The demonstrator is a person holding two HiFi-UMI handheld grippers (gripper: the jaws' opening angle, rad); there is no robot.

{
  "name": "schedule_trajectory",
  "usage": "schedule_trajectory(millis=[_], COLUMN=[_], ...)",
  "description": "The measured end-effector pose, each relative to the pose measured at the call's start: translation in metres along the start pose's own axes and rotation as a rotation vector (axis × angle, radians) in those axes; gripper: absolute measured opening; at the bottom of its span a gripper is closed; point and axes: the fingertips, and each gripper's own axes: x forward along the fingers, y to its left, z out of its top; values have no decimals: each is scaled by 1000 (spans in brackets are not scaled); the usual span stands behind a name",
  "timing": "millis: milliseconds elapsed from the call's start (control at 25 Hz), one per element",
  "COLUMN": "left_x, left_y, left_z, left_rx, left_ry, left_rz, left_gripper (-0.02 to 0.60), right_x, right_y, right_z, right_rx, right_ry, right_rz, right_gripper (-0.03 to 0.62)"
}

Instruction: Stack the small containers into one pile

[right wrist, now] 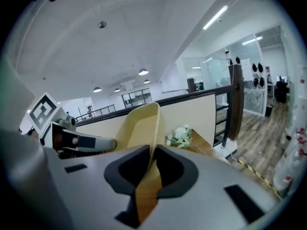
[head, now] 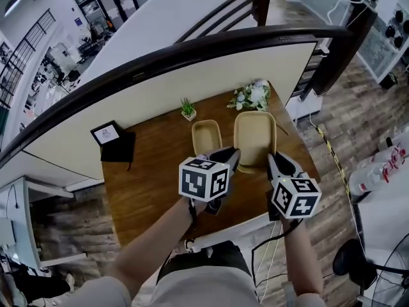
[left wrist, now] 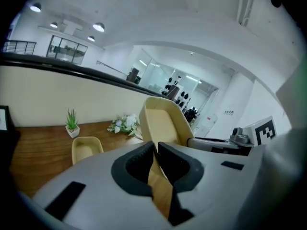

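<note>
Wooden tabletop [head: 147, 190]: small beige container [head: 206, 137] resting on it; larger beige container [head: 254, 136] held above, left gripper [head: 232, 154] and right gripper [head: 274, 161] each clamped on a rim.

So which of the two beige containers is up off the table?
The larger container, gripped at its rim by the left gripper and right gripper; the smaller container sits on the table alone.

Place: open-plan office | Signs: dark handrail [head: 192, 50] over a cream partition, glass-walled rooms [left wrist: 158, 75], round ceiling lights [left wrist: 98, 27], plank floor [head: 364, 101], wooden worktop [head: 147, 190] with potted plant [head: 188, 110]
</note>
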Motion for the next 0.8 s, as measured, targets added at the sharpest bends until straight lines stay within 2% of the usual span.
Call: schedule_trajectory(millis=[240,360,560,800], left_x=[-80,-114,-160,-198], left_y=[-8,-9,-5,10], left_z=[-5,-18,-47,-78], left_rx=[-2,-7,35,-27], left_ry=[-61,-74,-70,-66], left_rz=[11,22,78,121], left_gripper=[35,35,35,35], right_x=[-43,-60,-81,-86], right_y=[66,96,140,176], right_z=[5,-4,-26,-54], right_rx=[-17,-25,-24,-12], right_ry=[-37,-33,-3,52], right_rz=[52,80,127,175], right_gripper=[52,52,57,57])
